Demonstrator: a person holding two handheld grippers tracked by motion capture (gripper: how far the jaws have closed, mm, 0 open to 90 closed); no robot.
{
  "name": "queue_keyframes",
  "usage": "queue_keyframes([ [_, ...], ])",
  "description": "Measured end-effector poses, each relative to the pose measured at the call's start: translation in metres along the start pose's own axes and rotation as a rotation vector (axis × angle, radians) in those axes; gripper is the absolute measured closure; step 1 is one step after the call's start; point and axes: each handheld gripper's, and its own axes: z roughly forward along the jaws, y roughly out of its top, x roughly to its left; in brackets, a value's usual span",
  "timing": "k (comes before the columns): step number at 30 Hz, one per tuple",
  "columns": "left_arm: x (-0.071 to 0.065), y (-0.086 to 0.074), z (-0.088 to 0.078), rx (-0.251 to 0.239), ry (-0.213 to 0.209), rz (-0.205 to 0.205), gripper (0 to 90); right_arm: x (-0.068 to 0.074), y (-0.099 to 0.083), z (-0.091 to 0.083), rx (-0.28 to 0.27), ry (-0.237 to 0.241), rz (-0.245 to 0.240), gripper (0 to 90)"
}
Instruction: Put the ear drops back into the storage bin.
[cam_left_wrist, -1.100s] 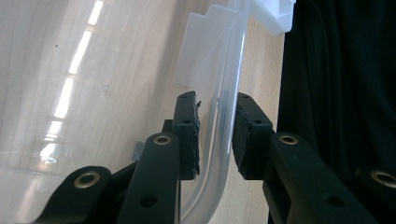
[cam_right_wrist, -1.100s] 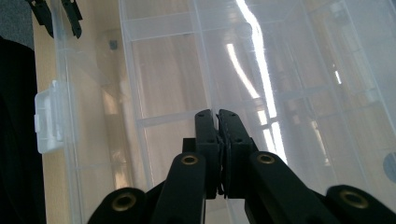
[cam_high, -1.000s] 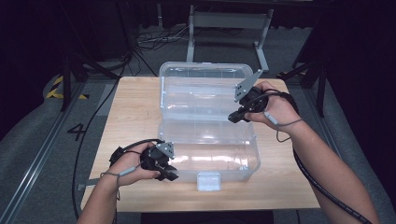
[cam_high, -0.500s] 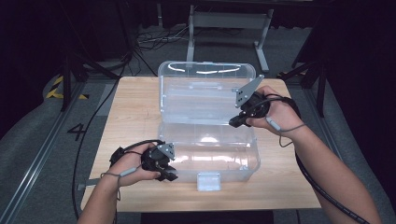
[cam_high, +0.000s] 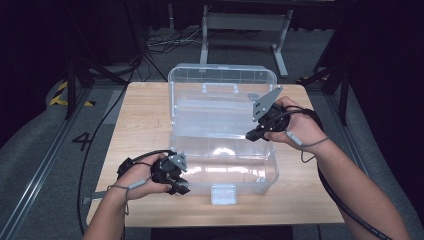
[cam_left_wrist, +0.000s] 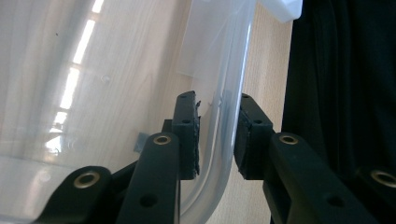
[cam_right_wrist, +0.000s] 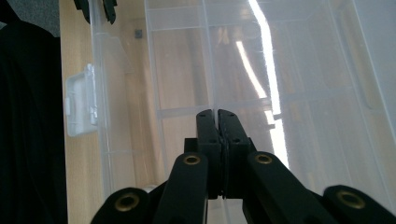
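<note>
Clear rigid plastic storage box (cam_high: 225, 165) lies open on the wooden table (cam_high: 145, 120). Left gripper (cam_left_wrist: 217, 135) straddles its front rim, jaws just eased, pads barely off. Right gripper (cam_right_wrist: 218, 122) pinches the thin divider wall shut. Light, slick, flexes; hold rims.

My forearms are bare, no sleeves on either one. The left gripper (cam_high: 183, 189) in my hand is black, topped by a grey three-cornered plate dotted with small screws, and a black cable loops out of it toward nine o'clock. The right gripper (cam_high: 248, 135) is the same black build, its grey plate standing at twelve o'clock, with a thick black cable trailing off toward five o'clock. A thin grey cord runs across each of my hands. Close up, my jaws are matte black bars with brass-ringed holes along them, and the fingertips (cam_left_wrist: 187, 135) carry dark, rough pads with slightly worn edges.
</note>
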Motion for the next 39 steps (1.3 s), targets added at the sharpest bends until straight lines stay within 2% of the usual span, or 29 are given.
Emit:
queue_keyframes([
  [11, 0.000, 0.000, 0.001, 0.007, 0.007, 0.003, 73.8, 0.009, -0.003, 0.002, 0.003, 0.015, -0.014, 89.6],
  [16, -0.001, 0.000, 0.003, 0.030, 0.020, 0.007, 74.7, 0.013, -0.003, 0.002, 0.004, 0.018, -0.015, 89.7],
  [39, -0.002, 0.000, 0.003, 0.043, 0.030, 0.013, 74.8, 0.025, -0.007, 0.007, 0.014, 0.048, -0.023, 89.8],
])
